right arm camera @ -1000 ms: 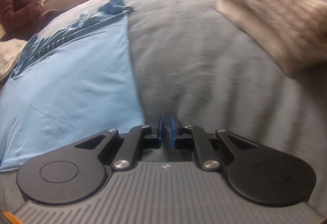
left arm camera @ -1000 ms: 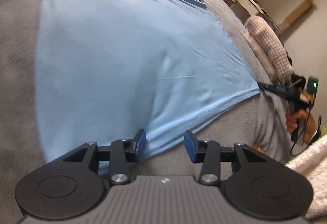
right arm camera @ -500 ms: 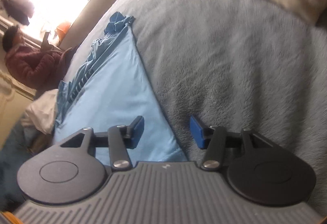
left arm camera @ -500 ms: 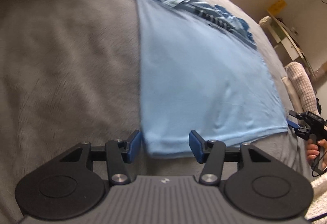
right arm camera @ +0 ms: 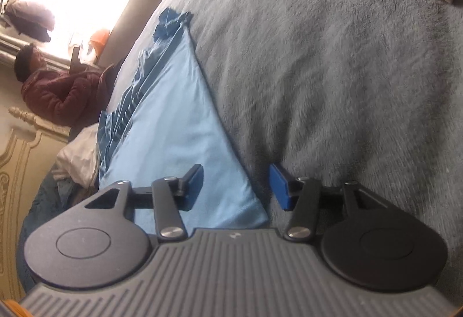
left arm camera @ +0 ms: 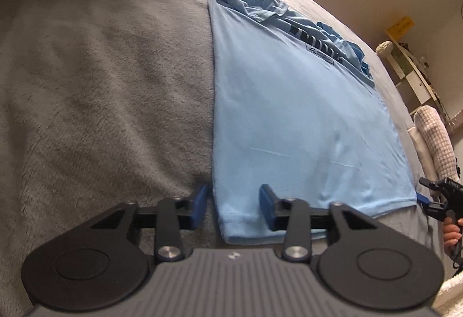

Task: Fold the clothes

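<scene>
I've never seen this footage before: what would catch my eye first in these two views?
The light blue shirt laid flat on the grey blanket, its far end bunched. The left gripper straddles its near left corner and the right gripper its near right corner, both closing, pads not yet pressing. A person in a dark red jacket sits by the bright window.

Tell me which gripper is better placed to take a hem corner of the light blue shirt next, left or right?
Left, narrowly. The left gripper straddles the light blue shirt at its near corner, hem centred between closing jaws. The right gripper straddles the other corner, but the cloth sits off to one side.
</scene>
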`<state>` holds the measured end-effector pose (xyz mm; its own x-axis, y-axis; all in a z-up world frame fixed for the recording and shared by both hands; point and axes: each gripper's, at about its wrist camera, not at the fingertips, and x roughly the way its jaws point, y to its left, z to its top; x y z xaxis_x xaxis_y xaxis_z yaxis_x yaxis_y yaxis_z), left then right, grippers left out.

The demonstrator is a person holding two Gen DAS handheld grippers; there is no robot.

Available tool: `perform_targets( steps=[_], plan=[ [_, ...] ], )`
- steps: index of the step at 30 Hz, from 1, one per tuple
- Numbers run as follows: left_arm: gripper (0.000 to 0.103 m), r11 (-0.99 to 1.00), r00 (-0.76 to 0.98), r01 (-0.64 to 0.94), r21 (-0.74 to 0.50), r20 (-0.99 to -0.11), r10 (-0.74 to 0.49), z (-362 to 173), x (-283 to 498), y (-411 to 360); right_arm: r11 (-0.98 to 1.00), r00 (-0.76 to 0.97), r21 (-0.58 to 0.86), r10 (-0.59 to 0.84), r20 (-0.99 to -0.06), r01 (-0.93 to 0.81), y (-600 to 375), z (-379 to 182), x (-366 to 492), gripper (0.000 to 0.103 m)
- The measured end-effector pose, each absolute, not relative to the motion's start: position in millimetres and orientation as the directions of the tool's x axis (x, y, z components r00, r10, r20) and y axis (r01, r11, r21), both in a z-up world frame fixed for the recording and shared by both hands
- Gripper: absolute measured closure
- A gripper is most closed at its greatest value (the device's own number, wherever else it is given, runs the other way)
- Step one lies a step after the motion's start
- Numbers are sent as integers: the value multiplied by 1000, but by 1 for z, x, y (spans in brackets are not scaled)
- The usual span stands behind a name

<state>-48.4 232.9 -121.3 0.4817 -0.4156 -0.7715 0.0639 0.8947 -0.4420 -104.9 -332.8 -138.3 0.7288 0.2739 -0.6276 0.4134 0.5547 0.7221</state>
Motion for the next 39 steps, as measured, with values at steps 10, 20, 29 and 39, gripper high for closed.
perform_targets(
  steps=[10, 20, 29, 39],
  plan=[
    [98, 907, 449, 69, -415, -799, -400, -122, -49, 224, 523, 721, 740, 300, -625, 423, -329, -148, -110, 95],
    [100, 907, 476, 60, -417, -787, -394, -90, -70, 238, 585, 742, 708, 251, -622, 395, -319, -122, -129, 100],
    [100, 904, 420, 134, -407, -803, -424, -60, -99, 252, 641, 718, 664, 245, -652, 384, -309, -100, -159, 101],
    [100, 911, 270, 183, -368, -873, -407, -63, -138, 267, 675, 585, 591, 282, -761, 443, -288, -101, -218, 101]
  ],
)
